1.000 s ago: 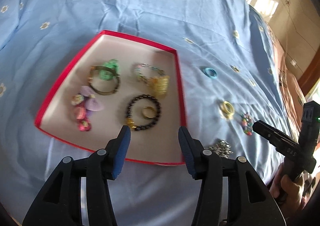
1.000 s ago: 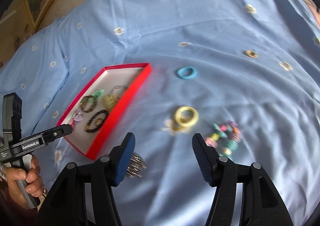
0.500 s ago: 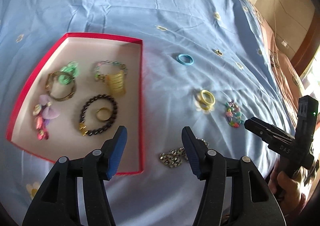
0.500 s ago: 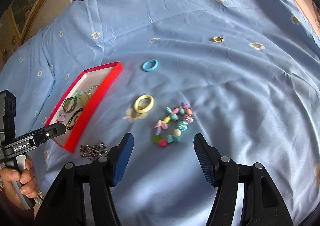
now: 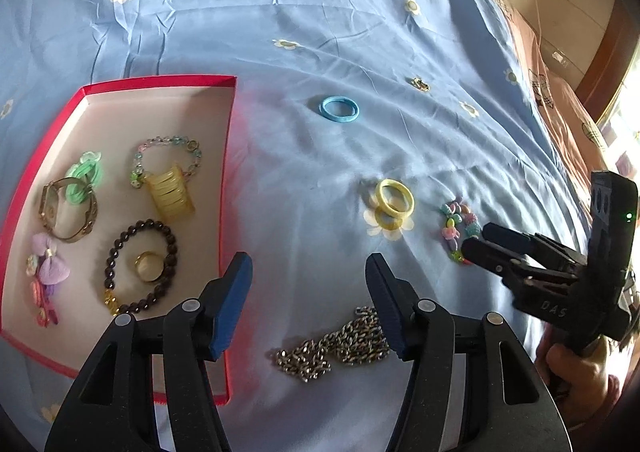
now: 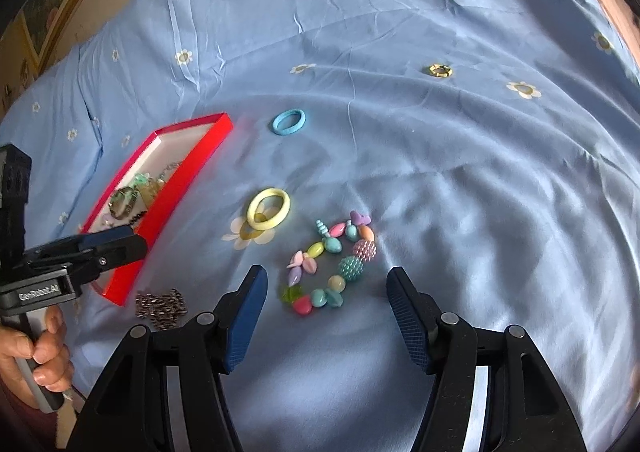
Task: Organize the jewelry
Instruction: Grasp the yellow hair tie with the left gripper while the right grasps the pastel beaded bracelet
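You are holding the right gripper [image 6: 326, 316], fingers apart and empty, just short of the bead bracelet [image 6: 330, 264], nearer than the left gripper [image 5: 308, 304], also open.

Left gripper [image 5: 308, 304] and right gripper [image 6: 326, 314]: black frames, blue pads, angled downward, jaws apart, seemingly gripping nothing.
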